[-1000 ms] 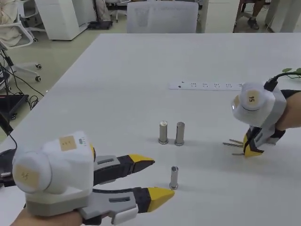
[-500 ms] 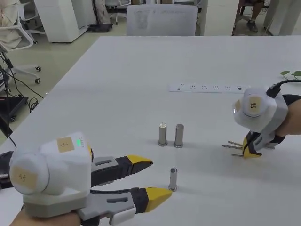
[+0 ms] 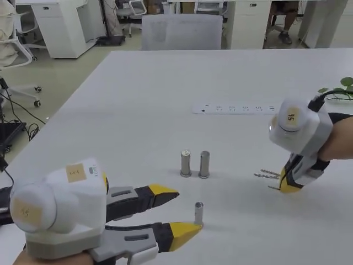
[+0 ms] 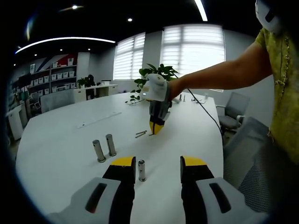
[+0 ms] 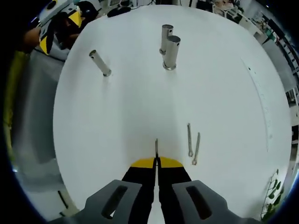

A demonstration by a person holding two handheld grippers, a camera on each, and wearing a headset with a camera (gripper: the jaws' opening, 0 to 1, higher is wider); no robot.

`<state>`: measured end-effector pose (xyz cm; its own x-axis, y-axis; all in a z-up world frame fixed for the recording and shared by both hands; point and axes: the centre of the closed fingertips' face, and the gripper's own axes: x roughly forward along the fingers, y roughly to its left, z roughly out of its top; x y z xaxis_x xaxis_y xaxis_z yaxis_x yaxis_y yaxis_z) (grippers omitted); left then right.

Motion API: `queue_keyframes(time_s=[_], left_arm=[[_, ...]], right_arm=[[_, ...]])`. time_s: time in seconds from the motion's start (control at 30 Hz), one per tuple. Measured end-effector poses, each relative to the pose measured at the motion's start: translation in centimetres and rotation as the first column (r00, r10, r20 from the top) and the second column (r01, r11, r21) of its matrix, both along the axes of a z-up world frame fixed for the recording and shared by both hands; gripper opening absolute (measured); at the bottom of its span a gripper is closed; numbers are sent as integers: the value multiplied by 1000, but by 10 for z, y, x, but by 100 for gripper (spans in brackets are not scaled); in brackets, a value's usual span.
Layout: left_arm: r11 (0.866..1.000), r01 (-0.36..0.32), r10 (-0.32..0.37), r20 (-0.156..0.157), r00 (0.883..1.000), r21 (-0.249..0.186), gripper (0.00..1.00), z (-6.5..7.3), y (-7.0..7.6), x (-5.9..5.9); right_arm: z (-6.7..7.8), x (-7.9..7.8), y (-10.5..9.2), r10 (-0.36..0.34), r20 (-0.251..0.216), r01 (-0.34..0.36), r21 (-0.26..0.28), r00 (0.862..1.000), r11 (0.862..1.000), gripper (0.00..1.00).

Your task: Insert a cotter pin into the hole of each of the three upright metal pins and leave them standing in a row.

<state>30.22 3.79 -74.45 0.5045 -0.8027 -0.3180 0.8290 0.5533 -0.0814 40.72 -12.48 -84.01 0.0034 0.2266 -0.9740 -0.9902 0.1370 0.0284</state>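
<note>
Jaws of the right gripper (image 5: 156, 161) are pressed together and pinch one cotter pin (image 5: 156, 145), whose thin end sticks forward from between the yellow tips. Just beside the tips, two other cotter pins (image 5: 192, 142) lie flat on the white counter (image 3: 165, 110). The left gripper (image 4: 159, 163) has its jaws open, holding nothing, and a single metal pin (image 4: 141, 170) stands upright in the gap, closer to the left jaw; I cannot tell if it touches. Farther out stands a pair of metal pins (image 3: 195, 164), close side by side, so the three do not make a row yet. I judge the cotter pin to be light, stiff wire that can twist or slip in the jaws and bend if forced; it is better held near the head, with the legs free and pointing at the hole. The metal pin looks smooth and solid, with a narrow foot, so it may tip over easily; the left jaws should take it low on the shaft. The hole is too small to see. A round label on the right gripper reads "15" (image 3: 290, 116); the label on the left gripper is too blurred to read.
</note>
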Motion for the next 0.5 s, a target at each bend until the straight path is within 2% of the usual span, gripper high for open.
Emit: queue_keyframes(time_s=[0.1,0.23,0.4,0.5], left_arm=[[1000,12,-12,6,1000,0,37,2,-3,-1],[999,37,-37,16,999,4,36,5,-9,-3],[998,68,-68,35,997,7,34,11,-18,-4],[996,85,-86,39,996,14,33,11,-23,-5]], right_arm=[[9,-10,4,7,-5,-7,5,1000,1000,1],[26,-28,17,24,-16,-23,40,1000,999,1],[39,-53,32,81,-3,-81,64,997,995,1],[44,-63,40,109,6,-109,71,994,992,1]])
